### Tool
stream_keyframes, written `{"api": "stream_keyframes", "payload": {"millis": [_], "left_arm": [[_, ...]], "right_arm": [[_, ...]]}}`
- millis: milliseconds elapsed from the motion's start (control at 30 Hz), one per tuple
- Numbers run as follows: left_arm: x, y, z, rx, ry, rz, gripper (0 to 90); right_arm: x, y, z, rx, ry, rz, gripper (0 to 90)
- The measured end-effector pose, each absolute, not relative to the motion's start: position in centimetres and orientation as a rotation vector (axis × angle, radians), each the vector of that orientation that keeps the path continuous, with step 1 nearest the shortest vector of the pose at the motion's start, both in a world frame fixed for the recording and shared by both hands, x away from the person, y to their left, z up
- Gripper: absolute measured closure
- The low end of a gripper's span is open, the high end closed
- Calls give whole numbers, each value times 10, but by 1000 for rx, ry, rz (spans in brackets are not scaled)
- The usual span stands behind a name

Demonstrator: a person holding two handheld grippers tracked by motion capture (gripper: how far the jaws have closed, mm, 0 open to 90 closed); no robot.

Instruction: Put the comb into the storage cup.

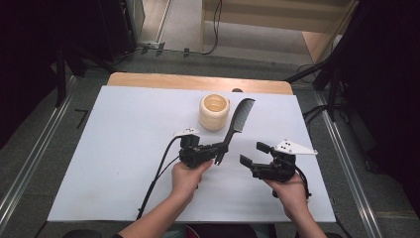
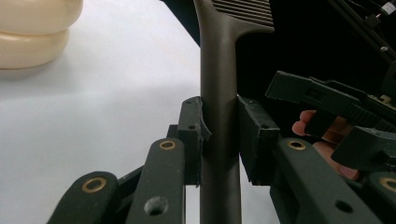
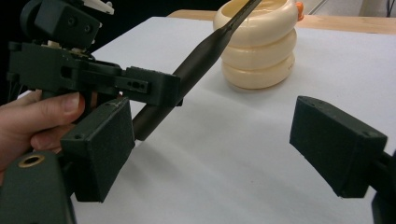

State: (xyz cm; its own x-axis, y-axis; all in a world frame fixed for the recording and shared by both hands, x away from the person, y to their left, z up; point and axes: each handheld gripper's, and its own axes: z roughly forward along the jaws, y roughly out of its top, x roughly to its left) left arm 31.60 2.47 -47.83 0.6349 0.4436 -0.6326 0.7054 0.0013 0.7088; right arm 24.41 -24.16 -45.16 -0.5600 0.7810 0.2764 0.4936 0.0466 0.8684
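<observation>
While gripped at its handle by the left gripper (image 1: 221,147), the comb (image 1: 236,122) is held lifted, apparently clear of the table (image 1: 124,148).
Right gripper (image 1: 255,153) jaws are spread, empty; the cream cup (image 1: 214,112) is seen beside the comb.

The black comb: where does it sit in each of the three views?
High view: comb at centre, handle clamped by the left gripper.
Left gripper view: its handle rises upright between the jaws.
Right gripper view: handle slants at upper left.
Shared landmark: cream ribbed cup.
</observation>
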Motion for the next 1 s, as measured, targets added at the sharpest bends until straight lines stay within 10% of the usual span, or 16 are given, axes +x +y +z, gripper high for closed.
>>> {"api": "stream_keyframes", "payload": {"millis": [1000], "left_arm": [[312, 9, -493, 1581, 940, -308, 733]], "right_arm": [[281, -222, -448, 1389, 1992, 1499, 122]]}}
